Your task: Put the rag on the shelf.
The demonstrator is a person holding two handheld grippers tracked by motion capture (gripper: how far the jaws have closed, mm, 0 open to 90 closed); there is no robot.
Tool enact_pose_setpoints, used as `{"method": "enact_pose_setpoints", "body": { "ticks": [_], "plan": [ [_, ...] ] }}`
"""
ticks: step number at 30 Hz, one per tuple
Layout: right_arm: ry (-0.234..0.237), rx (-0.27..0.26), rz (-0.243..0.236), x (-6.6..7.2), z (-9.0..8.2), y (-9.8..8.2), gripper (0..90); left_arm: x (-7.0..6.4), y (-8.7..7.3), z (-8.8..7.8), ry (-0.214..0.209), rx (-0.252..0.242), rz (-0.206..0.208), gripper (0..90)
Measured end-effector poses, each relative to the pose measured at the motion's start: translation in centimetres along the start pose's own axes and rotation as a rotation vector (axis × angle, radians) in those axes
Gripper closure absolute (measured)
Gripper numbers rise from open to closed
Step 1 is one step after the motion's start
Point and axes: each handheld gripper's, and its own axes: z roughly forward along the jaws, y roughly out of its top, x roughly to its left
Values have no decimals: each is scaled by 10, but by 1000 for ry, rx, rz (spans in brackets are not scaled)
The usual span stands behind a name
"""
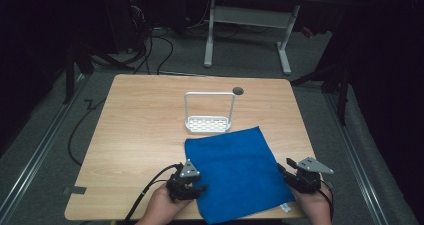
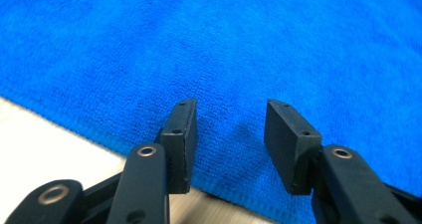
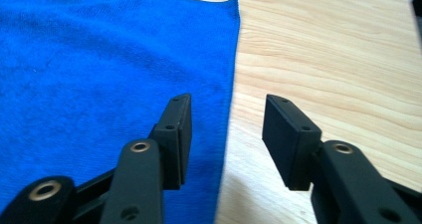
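A blue cloth (image 1: pixel 235 175) lies spread flat on the wooden table (image 1: pixel 145 130), reaching to the front edge. My left gripper (image 1: pixel 199 189) sits at the cloth's left front edge. In the left gripper view its jaws stand open just above the cloth (image 2: pixel 249 45), past the hem, with nothing pinched (image 2: pixel 229 112). My right gripper (image 1: pixel 283 170) is at the cloth's right edge. In the right gripper view it is open (image 3: pixel 226 107), straddling the hem: one jaw over the cloth (image 3: pixel 99 59), the other over bare wood.
A white wire rack (image 1: pixel 209 125) with a tall handle stands just behind the cloth. A dark round hole (image 1: pixel 238 90) marks the table's far side. A strip of tape (image 1: pixel 75 190) lies at the front left corner. A white-legged desk (image 1: pixel 250 17) stands beyond.
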Motion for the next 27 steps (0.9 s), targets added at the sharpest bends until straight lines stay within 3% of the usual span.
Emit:
{"method": "enact_pose_setpoints", "body": {
  "ticks": [3,6,7,8,9,11,13,15,19,22,27],
  "plan": [
    [24,6,8,4,2,2,651,10,-8,-12,17,4,-16,568],
    [49,-1,2,10,4,6,740,22,-17,-24,46,3,-60,569],
    [69,-1,-8,17,7,10,785,31,-20,-31,85,4,-104,574],
    [69,-1,-8,17,7,10,785,31,-20,-31,85,4,-104,575],
    [79,-2,-12,21,8,12,798,36,-21,-34,113,2,-116,575],
    [97,1,-31,29,12,16,825,45,-22,-39,130,-24,-161,575],
    [117,5,-46,38,17,21,848,49,-20,-42,128,-66,-180,574],
    [128,27,-79,47,29,28,869,53,-12,-36,130,-98,-177,574],
    [117,53,-112,53,42,32,870,57,-4,-25,144,-96,-165,579],
    [100,72,-114,55,58,40,871,59,-4,-14,147,-57,-155,581],
    [83,120,-106,55,74,40,873,59,-5,-15,158,-55,-122,590]
  ]
}}
